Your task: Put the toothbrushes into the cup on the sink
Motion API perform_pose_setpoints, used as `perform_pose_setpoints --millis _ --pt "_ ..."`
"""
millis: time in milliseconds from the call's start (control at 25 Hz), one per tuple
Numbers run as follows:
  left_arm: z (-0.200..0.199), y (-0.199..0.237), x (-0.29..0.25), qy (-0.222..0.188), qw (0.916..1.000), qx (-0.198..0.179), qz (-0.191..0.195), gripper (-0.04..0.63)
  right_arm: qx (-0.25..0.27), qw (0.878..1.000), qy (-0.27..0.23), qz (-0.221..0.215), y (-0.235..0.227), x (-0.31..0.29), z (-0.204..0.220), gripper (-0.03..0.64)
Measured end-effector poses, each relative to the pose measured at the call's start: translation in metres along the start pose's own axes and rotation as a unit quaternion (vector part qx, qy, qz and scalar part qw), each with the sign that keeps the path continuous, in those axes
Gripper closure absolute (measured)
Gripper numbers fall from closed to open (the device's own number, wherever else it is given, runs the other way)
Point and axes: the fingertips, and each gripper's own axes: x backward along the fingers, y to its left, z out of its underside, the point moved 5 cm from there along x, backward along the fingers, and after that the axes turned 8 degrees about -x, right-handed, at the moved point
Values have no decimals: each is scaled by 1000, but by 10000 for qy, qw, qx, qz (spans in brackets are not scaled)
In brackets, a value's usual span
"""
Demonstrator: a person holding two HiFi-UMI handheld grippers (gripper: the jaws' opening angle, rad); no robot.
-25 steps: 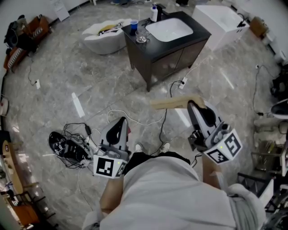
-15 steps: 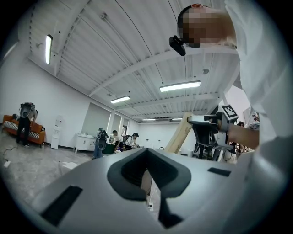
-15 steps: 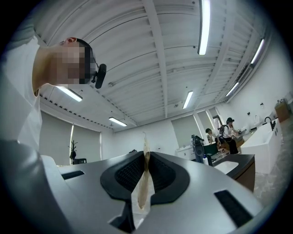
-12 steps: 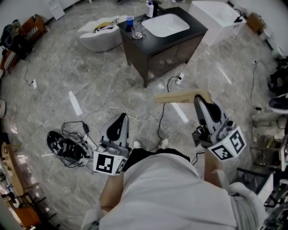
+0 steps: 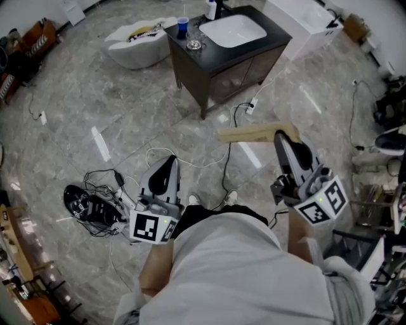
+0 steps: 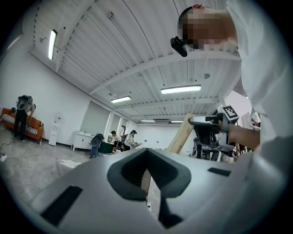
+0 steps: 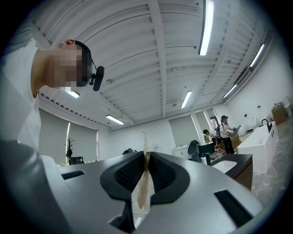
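My right gripper (image 5: 285, 141) is shut on a long flat tan packet (image 5: 250, 134) that sticks out to the left over the floor. Edge-on, that packet (image 7: 143, 183) shows pinched between the pads; I cannot tell what is inside it. My left gripper (image 5: 166, 179) hangs low at my left side, jaws all but together, nothing in them. The black sink cabinet (image 5: 244, 66) with its white basin (image 5: 232, 30) stands far ahead. On its left end are a blue cup (image 5: 183, 25) and a clear glass cup (image 5: 194, 43). No loose toothbrush shows.
A bottle (image 5: 211, 9) stands behind the basin. A white tub (image 5: 136, 44) lies left of the cabinet and a white box (image 5: 304, 25) to its right. Cables and a black device (image 5: 85, 204) lie on the marble floor beside my left gripper. Other people stand far off.
The sink cabinet has slid toward the top of the head view. Both grippers keep their pose, and the tan packet stays gripped.
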Motion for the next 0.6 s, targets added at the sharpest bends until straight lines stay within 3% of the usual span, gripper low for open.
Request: perform_pose_setpoints --millis 600 --pt "15 40 9 63 9994 222 240 592 60 9992 216 326 25 -22 25 561"
